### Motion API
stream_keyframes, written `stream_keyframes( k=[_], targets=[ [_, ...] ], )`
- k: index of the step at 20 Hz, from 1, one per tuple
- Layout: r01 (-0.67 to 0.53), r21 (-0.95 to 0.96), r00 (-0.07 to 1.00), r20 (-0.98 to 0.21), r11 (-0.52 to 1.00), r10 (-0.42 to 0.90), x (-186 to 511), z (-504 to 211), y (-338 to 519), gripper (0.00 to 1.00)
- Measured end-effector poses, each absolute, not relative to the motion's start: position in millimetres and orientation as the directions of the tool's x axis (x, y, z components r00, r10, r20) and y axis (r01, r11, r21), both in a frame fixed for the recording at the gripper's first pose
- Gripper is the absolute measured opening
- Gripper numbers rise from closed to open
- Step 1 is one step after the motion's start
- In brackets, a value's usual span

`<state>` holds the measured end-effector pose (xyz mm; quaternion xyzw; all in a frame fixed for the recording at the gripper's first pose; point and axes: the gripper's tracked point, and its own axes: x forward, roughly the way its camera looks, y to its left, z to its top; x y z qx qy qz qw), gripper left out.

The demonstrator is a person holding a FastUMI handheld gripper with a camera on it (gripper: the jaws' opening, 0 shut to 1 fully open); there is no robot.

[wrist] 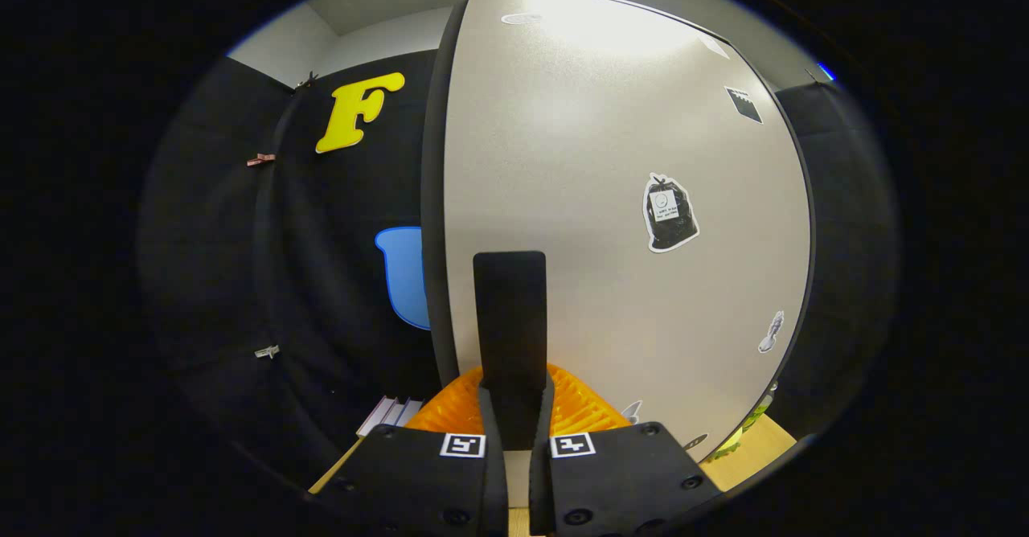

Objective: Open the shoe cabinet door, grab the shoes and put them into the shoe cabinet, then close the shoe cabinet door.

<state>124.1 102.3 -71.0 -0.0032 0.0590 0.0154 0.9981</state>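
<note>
- Gripper view: the gripper point(514, 432) has its two orange fingers point(450, 412) drawn in on a flat black handle point(510, 336) that rises upright between them; both fingers seem to press its sides, so the tool is closed and gripping the handle.
- The handle sits on the pale grey shoe cabinet door point(595, 199), which stands just ahead of the fingers, close up and upright.
- The door's dark left edge point(434, 215) runs top to bottom just left of the handle. I cannot tell whether the door is ajar or fully shut, and the cabinet's inside and any contents are hidden behind it.
- Stickers dot the door face; the largest, a black bag-shaped sticker point(670, 212), lies right of the handle and apart from it.
- Below the door to the right, a strip of wooden floor point(756, 452) shows, with a small yellow-green object point(744, 432) at the door's lower corner, too small to identify.
- Left of the door edge there is open room up to the black cloth wall point(321, 280), with a pale ribbed item point(390, 415) low beside the left finger.
</note>
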Motion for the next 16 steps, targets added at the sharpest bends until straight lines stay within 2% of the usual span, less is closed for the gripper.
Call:
stream_keyframes(
  k=[10, 16],
  targets=[
    [-0.107, -0.007, 0.987, -0.124, 0.994, 0.106, 32.5, -60.8, 70.4, 0.14],
    [-0.229, 0.002, 0.962, -0.151, 0.973, 0.227, -14.4, -56.6, 41.3, 0.14]
  ],
)
